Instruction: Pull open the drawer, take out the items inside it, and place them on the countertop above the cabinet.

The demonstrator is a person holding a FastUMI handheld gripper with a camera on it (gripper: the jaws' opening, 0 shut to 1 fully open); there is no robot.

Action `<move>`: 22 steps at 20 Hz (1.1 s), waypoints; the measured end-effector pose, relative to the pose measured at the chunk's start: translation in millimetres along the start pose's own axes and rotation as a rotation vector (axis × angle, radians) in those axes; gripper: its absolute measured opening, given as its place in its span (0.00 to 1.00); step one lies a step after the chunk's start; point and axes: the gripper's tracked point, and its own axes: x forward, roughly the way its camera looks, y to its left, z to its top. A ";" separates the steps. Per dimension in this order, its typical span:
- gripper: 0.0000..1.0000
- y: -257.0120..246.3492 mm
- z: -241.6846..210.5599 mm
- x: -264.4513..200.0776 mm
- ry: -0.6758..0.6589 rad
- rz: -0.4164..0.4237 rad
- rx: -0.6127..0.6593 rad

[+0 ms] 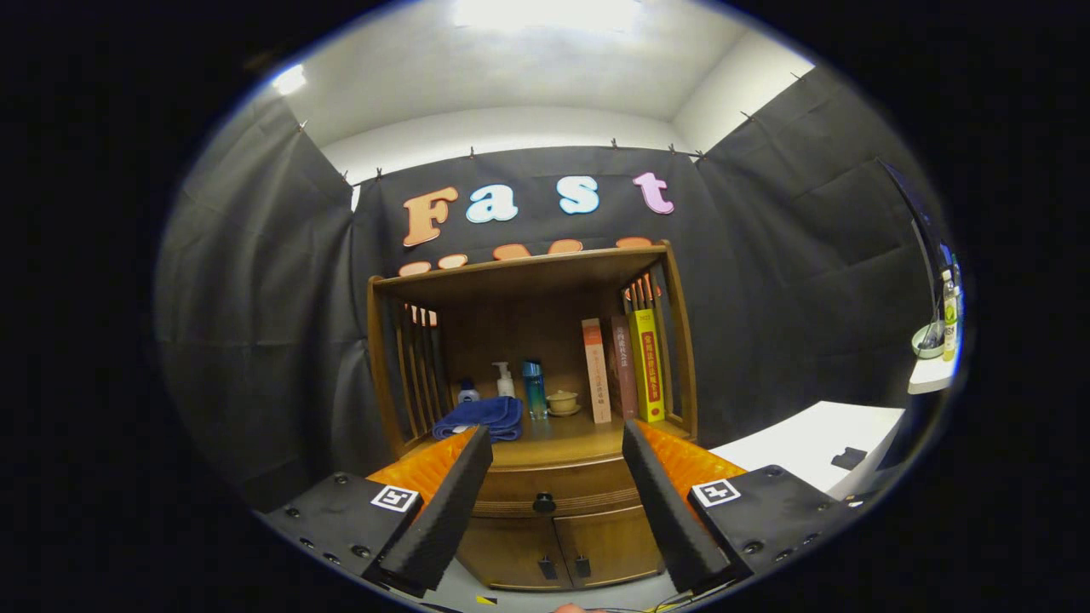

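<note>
A wooden cabinet point(532, 409) stood against the black cloth wall, straight ahead of the fingers. Its open shelf formed the tabletop point(562, 434) above the drawer point(553, 487), which was closed. The hand-held gripper point(558, 443) was wide open and held nothing; the drawer front was seen in the gap between the two fingers, beyond them. On the tabletop a folded blue towel point(481, 418) lay to the left, three upright books point(622, 369) stood to the right, and between them were a white pump bottle point(505, 380), a blue bottle point(535, 389) and a small lidded cup point(562, 402). The dark drawer knob point(544, 503) sat in the middle of the drawer front.
</note>
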 end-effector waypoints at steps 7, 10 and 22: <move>1.00 50.4 -49.1 40.0 -0.048 0.106 -0.063; 1.00 57.7 -116.6 53.9 0.008 0.119 -0.076; 0.99 16.0 -302.1 136.8 0.231 0.049 -0.088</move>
